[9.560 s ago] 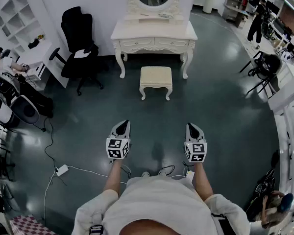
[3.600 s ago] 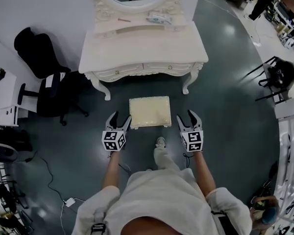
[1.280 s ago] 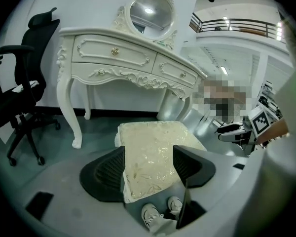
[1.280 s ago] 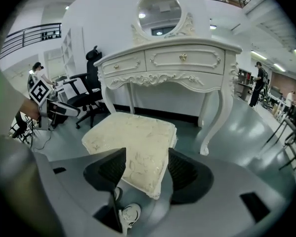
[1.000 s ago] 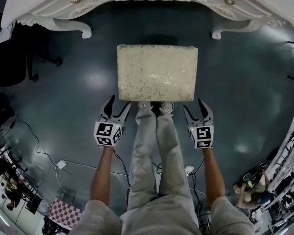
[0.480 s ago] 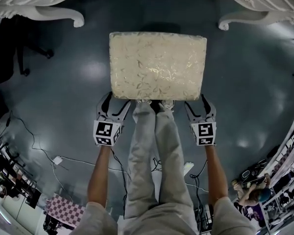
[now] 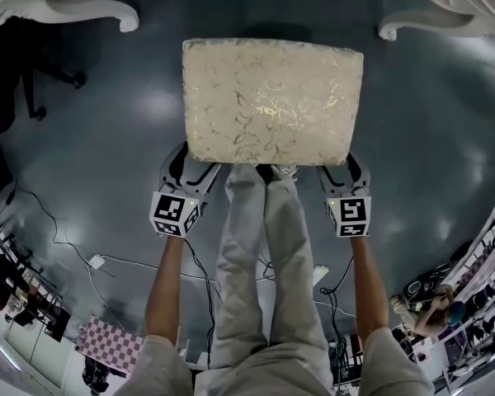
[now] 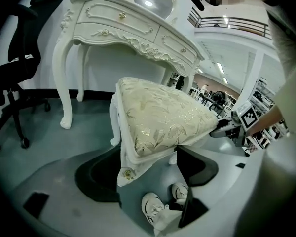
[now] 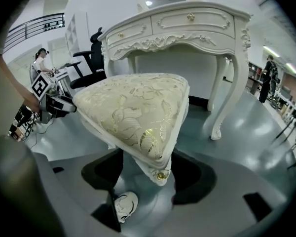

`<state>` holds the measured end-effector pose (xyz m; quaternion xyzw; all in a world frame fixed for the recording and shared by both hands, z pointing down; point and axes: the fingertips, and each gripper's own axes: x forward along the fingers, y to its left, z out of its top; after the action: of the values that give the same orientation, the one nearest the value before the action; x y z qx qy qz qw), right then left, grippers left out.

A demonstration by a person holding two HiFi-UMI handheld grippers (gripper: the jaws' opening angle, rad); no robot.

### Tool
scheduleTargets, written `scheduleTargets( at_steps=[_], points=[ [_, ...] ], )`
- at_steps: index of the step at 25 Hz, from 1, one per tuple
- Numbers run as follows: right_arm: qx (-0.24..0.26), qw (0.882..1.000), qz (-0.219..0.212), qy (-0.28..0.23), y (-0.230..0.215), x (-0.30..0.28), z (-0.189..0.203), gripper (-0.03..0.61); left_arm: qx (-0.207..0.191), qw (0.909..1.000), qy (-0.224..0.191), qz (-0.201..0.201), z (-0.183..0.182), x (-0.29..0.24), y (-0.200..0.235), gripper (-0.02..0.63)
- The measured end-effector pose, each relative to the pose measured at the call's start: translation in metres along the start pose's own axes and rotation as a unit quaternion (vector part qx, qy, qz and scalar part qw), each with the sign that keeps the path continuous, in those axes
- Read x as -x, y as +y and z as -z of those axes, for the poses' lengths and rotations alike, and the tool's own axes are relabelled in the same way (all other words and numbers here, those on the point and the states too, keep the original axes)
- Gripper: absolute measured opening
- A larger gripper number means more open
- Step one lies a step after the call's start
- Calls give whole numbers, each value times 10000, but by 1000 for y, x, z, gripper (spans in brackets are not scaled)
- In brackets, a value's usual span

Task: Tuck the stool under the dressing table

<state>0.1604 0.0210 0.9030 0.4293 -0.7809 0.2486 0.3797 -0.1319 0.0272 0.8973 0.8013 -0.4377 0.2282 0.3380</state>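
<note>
The cream stool with a gold-patterned cushion stands on the dark floor, short of the white dressing table, whose legs show at the top. My left gripper is open around the stool's near left corner. My right gripper is open around the near right corner. In the left gripper view the jaws straddle the corner leg. The right gripper view shows its jaws either side of the gold-studded corner. The dressing table stands behind the stool.
A black office chair stands left of the dressing table. The person's feet are under the stool's near edge, between the grippers. Cables and a power block lie on the floor at the lower left.
Over the last second both grippers moved forward from just short of the stool to its near corners. The stool looms larger as the head leans in.
</note>
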Motion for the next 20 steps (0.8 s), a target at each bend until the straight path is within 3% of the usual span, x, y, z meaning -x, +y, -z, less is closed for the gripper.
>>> scheduleTargets(
  at_steps=[2,6,9,20],
  points=[
    [-12,10000,-11,-17,0,-1,-1,302,21,10000,-60,-10,1,1,1,328],
    [29,10000,-15,25,1,1,-1,299,-209,9993,278,-122,15,0,3,328],
    [46,10000,-24,24,1,0,-1,299,-199,9993,289,-157,15,-7,5,328],
    [60,10000,-62,23,2,-1,-1,296,-504,9980,373,65,11,-18,6,330]
  ],
)
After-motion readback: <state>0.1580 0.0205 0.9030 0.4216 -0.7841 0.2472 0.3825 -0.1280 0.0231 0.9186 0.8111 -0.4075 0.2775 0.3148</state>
